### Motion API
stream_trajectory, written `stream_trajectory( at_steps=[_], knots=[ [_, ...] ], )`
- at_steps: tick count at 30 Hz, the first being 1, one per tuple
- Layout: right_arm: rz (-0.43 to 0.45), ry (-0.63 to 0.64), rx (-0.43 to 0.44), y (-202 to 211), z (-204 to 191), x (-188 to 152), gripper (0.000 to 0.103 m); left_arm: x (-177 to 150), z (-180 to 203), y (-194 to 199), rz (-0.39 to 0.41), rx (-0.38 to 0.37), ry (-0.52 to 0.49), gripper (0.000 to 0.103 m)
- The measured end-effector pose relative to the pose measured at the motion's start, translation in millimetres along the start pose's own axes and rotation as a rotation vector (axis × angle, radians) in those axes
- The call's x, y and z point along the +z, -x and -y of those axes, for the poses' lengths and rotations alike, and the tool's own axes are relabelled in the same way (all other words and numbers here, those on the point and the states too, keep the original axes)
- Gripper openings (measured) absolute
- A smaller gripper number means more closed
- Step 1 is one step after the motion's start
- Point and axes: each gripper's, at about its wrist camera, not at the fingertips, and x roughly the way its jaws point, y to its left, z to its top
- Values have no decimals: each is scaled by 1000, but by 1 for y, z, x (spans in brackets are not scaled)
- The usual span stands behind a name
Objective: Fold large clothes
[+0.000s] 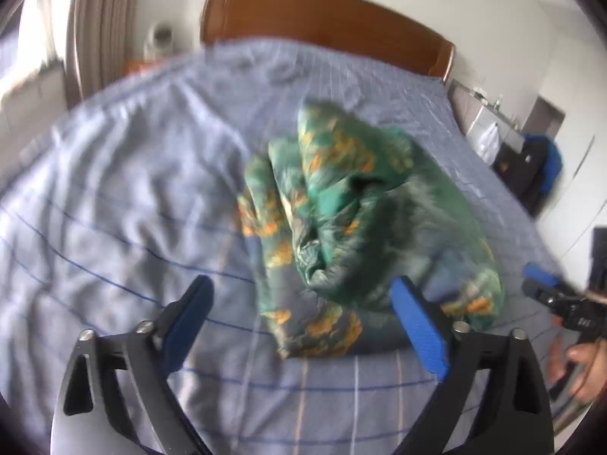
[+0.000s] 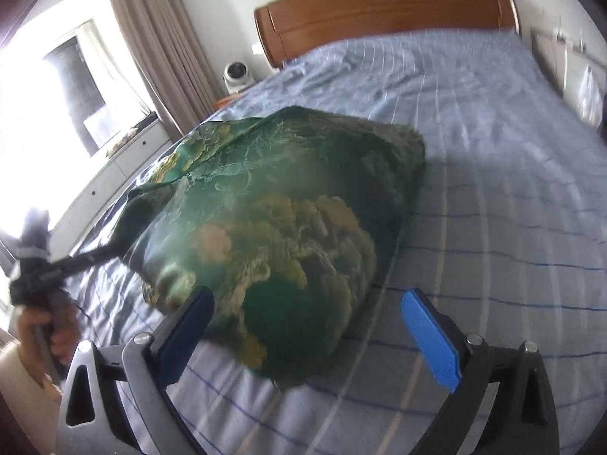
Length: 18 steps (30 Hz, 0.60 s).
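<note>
A: Where do we stand? The green flowered garment (image 1: 341, 204) lies in a crumpled heap on the blue checked bed sheet (image 1: 114, 197), nearer the foot of the bed than the wooden headboard (image 2: 383, 11).

B: And we hold none of it. Our left gripper (image 1: 303, 322) is spread wide with nothing between its blue pads, and our right gripper (image 2: 309, 333) is just as wide, the cloth only lying beyond it.

A: Then the first risk, as we judge it, is a blind grab. In a heap like this no hem or corner shows clearly, so we might pinch a middle layer and lift a knot instead of an edge.

B: Agreed. The cloth also looks shiny and slippery, so a shallow pinch could slide off as we raise it.

A: And the sheet is wrinkled just beside the heap. If we go in too low, we could catch the sheet along with the garment.

B: Both views are blurred, too; we cannot tell the folds well enough yet.
</note>
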Motion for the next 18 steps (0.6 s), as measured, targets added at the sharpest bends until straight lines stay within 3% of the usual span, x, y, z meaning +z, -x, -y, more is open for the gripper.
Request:
stream_trajectory(
  at_steps=[3,6,18],
  knots=[
    [49,76,-81,24,-13,-13,99,-2,24,40,81,84,-91,103],
    [92,118,-143,50,-20,-16,101,3,32,56,115,117,-126,103],
    [236,185,-241,137,-76,-40,102,-26,69,112,221,267,-219,103]
  ],
)
